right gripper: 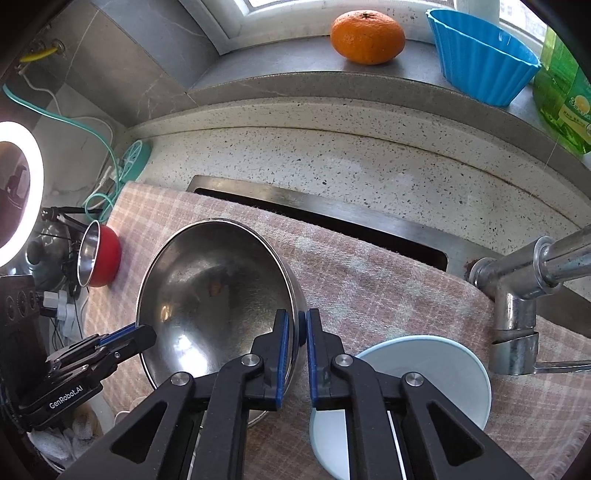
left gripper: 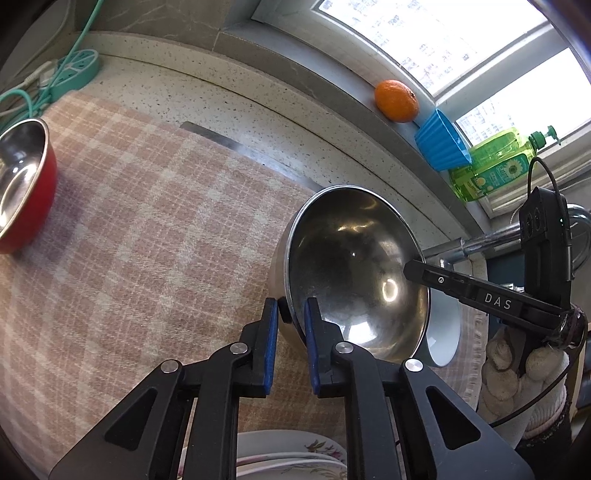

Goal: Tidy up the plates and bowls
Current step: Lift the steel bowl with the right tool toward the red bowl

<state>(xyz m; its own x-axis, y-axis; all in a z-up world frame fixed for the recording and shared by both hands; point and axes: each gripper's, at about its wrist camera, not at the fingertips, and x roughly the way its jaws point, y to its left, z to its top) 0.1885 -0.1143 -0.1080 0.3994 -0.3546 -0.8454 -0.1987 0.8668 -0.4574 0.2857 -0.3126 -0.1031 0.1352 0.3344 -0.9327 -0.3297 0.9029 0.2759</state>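
A big shiny steel bowl (left gripper: 354, 273) is round and smooth, and light glints inside it. It is tipped up on its side over a soft checked cloth (left gripper: 147, 206) in pink and cream that covers the speckled stone tabletop (right gripper: 369, 155).

The left hand-held gripper (left gripper: 291, 314) points steeply down. Its two blue pads are almost together and pinch the bowl's thin rim, one pad inside and one outside. The right hand-held gripper (right gripper: 297, 328) also points steeply down and pinches the rim on the other side the same way. A hand in a knobbly white glove (left gripper: 517, 369) holds the right one.

Just beside the steel bowl, touching it, is a pale blue bowl (right gripper: 424, 369) with a smooth white inside. It also leans on its side on the cloth. A small red bowl (left gripper: 26, 184) with a shiny metal inside sits well apart at the far end of the cloth. Flat white plates with flowers (left gripper: 291, 458) lie under the left hand-held gripper.

On the grey window ledge are a bumpy orange (right gripper: 367, 35), a ridged blue cup (right gripper: 480, 59) and a green soap bottle (left gripper: 495, 166). A shiny metal tap (right gripper: 524, 295) stands at the right.
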